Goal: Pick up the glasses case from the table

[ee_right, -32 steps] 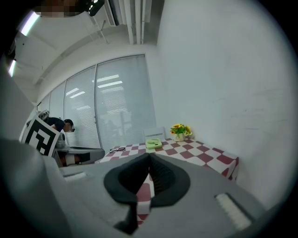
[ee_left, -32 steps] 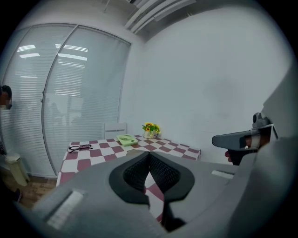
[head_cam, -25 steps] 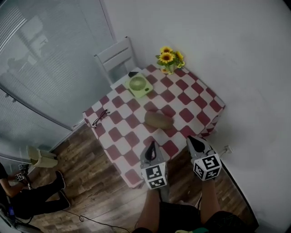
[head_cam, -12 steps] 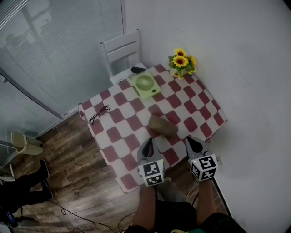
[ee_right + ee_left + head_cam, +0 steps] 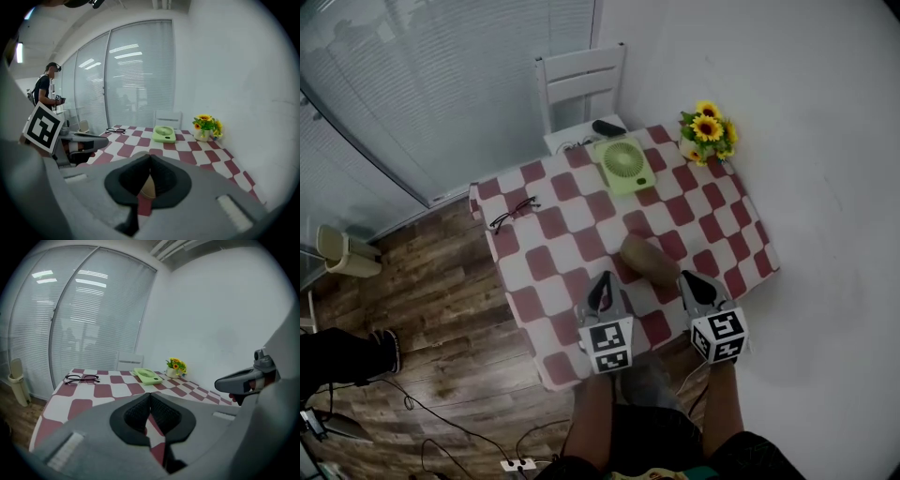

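The brown oval glasses case (image 5: 649, 261) lies near the front edge of the red-and-white checked table (image 5: 572, 246), just ahead of the left gripper (image 5: 602, 281) and the right gripper (image 5: 692, 279). Both grippers have their jaws pressed together on nothing. A flat green fan (image 5: 625, 165), potted sunflowers (image 5: 709, 131) and black spectacles (image 5: 514, 214) sit well beyond it.

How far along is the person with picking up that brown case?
Barely begun. Done: the left gripper and right gripper hover at the table's near edge, with the case just beyond and between them. In hand: nothing; both have their jaws together, empty. Left: open one, close it on the case, which lies on the table, and lift.
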`<state>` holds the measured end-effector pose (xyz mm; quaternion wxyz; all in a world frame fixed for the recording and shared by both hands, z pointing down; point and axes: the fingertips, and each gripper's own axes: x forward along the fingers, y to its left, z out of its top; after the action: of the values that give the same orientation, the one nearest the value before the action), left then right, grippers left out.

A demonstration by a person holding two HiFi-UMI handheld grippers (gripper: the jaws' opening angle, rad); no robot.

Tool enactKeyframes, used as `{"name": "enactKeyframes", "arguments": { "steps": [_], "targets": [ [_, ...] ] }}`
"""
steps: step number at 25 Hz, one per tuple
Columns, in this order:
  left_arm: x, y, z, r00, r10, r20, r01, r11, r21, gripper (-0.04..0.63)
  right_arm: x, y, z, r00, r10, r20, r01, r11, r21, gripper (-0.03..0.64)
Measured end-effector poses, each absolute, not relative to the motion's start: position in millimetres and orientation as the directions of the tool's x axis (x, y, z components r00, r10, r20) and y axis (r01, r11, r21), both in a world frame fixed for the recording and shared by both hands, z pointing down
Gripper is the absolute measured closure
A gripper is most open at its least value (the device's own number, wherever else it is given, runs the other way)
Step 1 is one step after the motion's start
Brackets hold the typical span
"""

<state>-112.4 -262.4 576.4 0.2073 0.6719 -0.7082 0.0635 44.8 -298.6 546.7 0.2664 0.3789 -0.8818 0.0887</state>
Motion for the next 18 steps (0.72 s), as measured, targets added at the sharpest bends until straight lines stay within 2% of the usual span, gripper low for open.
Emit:
{"name": "enactKeyframes", "arguments": {
  "steps": [8,9,13,18],
  "targets": [
    [-119,-289,581,-0.045,-0.923,0.382,-0.979,0.117,0.168,0.584,16,-325,568,-0.613,-0.520,0.595,-0.599,0.797,0.080,0.611],
    [-117,-292,582,-0.044,-0.921,0.387,-0.979,0.117,0.168,0.584,14,-328,571,-0.618,-0.500,0.607,-0.581,0.811,0.077,0.569],
    [-111,-298,591,-0.041,-0.913,0.406,-0.979,0.117,0.165,0.584,3,-334,588,-0.630,-0.413,0.658,-0.506,0.861,0.056,0.484],
    [-109,-303,601,-0.039,-0.904,0.426,-0.978,0.122,0.168,0.584,-14,-330,615,-0.610,-0.244,0.754,-0.377,0.926,-0.006,0.297]
  ]
}}
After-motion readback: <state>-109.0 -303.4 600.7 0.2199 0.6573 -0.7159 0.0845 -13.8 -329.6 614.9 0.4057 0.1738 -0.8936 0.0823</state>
